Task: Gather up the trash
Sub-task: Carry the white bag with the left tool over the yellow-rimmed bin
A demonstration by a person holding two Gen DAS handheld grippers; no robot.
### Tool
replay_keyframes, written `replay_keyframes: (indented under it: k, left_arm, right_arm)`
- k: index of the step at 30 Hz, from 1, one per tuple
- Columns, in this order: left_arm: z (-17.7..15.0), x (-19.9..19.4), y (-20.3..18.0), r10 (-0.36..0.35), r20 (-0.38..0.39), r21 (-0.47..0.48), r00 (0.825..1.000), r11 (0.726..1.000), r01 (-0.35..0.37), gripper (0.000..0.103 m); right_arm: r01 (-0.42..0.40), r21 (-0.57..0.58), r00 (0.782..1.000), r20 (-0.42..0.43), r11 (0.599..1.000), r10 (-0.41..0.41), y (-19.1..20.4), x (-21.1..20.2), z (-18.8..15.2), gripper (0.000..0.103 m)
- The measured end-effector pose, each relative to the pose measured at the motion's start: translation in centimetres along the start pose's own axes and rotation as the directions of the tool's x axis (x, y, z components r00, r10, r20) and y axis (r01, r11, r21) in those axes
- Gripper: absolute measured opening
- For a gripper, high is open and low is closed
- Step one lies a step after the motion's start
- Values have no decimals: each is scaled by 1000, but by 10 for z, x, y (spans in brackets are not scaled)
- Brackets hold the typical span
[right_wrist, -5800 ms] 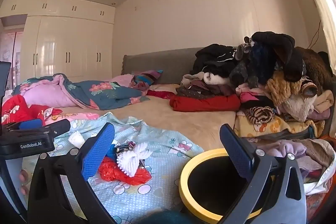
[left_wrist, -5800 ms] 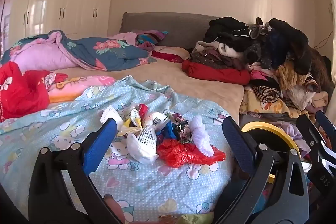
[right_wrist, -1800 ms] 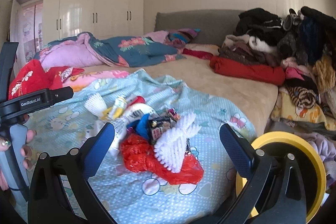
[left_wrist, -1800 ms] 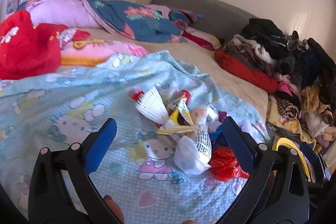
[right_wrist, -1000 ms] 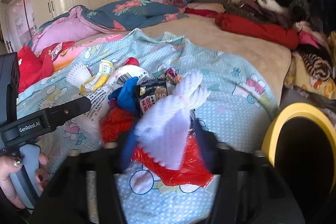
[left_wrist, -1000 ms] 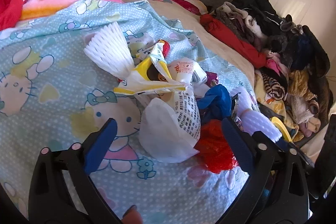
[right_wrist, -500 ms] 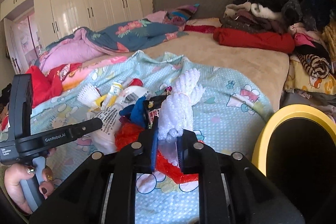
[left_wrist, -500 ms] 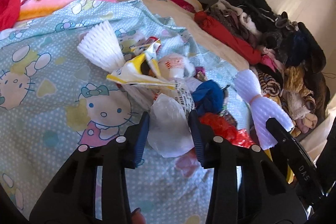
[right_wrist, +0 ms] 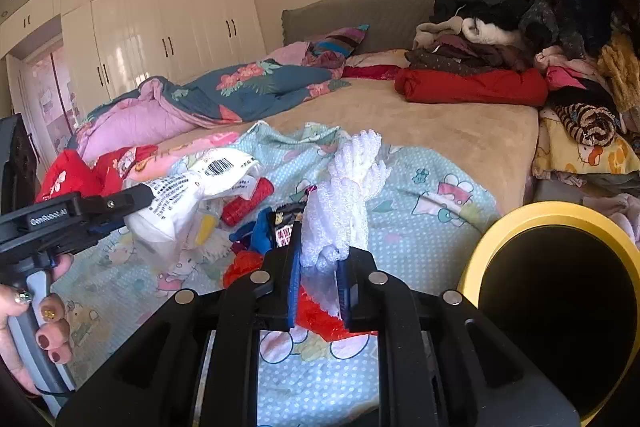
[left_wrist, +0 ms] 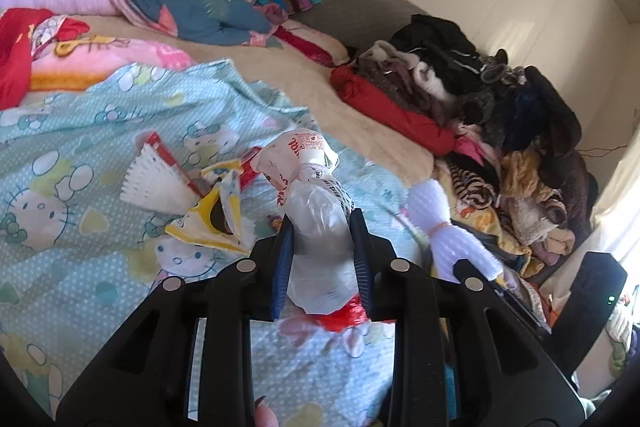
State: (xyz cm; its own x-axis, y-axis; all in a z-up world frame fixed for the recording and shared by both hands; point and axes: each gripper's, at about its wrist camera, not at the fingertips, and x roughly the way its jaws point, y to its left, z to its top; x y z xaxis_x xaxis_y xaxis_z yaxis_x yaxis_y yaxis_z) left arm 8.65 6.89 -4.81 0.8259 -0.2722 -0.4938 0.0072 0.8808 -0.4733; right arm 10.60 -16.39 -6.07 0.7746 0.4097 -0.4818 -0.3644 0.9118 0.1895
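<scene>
Left gripper (left_wrist: 320, 259) jaws closing on a white plastic bag (left_wrist: 316, 227), pads pinching it, bag raised off the bed sheet (left_wrist: 80, 115). Right gripper (right_wrist: 320, 283) jaws clamped on a white foam net (right_wrist: 348, 195), held upright above a red bag (right_wrist: 320, 315). Remaining trash heap (right_wrist: 256, 227) lying on the sheet between both. Yellow-rimmed bin (right_wrist: 556, 303) just beside the bed, at right. Hand (right_wrist: 36, 319) gripping left handle.
</scene>
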Motion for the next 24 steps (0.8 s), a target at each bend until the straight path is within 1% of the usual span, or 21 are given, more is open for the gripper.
replay_keyframes:
  k: [7,14,18,24]
  left_arm:
    - [4,-14,-24,-43,26,43,999,998,42,20]
    - [4,-19,-47,-74,25,79,997,994,72,20]
    - [0,-18,-61,-95,13,106,995,990,93,20]
    - [-11,-8,-84,-124,-29,145,992,981,127,20]
  right_arm:
    - [5,9,999,36,1000,-6,-5,-15,8,15]
    - [23,38,998,57,999,-25,-19,-30,12,15]
    - [41,56,997,68,998,-44,-29,-38,14,15]
    - [77,89,993,84,993,-84,-47,-53,13,15]
